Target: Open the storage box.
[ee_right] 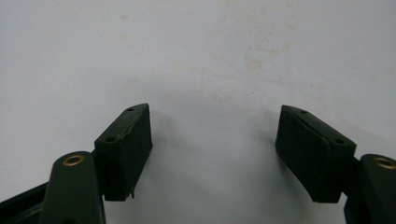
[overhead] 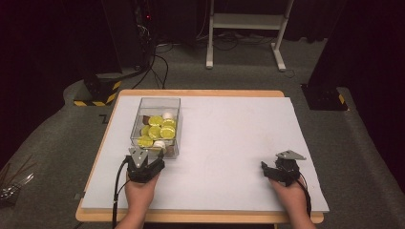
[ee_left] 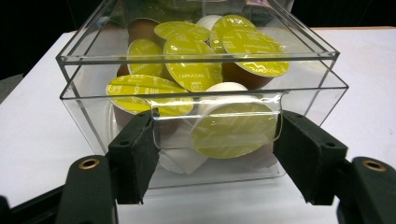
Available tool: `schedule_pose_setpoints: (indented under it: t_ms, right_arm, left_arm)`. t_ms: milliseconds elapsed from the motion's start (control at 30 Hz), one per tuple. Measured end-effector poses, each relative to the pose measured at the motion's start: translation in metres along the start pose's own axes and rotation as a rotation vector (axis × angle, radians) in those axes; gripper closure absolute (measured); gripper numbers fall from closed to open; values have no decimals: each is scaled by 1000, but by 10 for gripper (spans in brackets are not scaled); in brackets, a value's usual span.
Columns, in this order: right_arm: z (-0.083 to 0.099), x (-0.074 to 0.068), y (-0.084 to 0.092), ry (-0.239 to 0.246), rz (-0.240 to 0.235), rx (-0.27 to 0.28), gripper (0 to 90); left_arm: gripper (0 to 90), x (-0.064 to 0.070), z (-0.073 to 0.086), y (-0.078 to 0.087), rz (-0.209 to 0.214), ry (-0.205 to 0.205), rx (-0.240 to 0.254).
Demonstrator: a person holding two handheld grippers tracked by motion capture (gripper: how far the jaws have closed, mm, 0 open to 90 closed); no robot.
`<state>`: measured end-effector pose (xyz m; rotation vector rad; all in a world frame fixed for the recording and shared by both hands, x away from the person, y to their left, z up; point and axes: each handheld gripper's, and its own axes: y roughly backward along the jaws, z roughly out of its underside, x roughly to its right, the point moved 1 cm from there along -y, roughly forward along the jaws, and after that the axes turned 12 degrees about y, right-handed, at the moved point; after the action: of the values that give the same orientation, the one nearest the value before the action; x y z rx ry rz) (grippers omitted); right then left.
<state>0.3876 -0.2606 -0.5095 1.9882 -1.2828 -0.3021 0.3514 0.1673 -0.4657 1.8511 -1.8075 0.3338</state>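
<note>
A clear plastic box [overhead: 155, 125] full of coffee capsules [overhead: 157, 130] stands on the left half of the white tabletop [overhead: 229, 138], its long axis running away from the person toward the far edge. Its near short end faces the left gripper [overhead: 145, 164], which sits just in front of it. In the left gripper view the box [ee_left: 201, 88] has a curved notch cut into the middle of its near wall, and the two black jaws stand wide apart, one on each side of that notch. They are open; the pads lie close to the wall, but whether they touch it cannot be told. The capsules [ee_left: 191, 65] lie piled inside, most with yellow-green foil lids turned up or toward the camera, a few showing brown or white bodies. One capsule leans against the near wall right behind the notch.

The right gripper [overhead: 282, 169] rests well apart from the box, over the right part of the tabletop. In the right gripper view its jaws stand open with bare white surface [ee_right: 210, 70] between them.
</note>
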Motion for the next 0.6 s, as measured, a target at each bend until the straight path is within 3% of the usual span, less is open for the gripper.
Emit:
schedule_pose_setpoints:
  t_ms: [600]
  right_arm:
    - [0, 0, 0, 2, 1, 0, 271]
  left_arm:
    - [325, -1, 4, 19, 3, -1, -3]
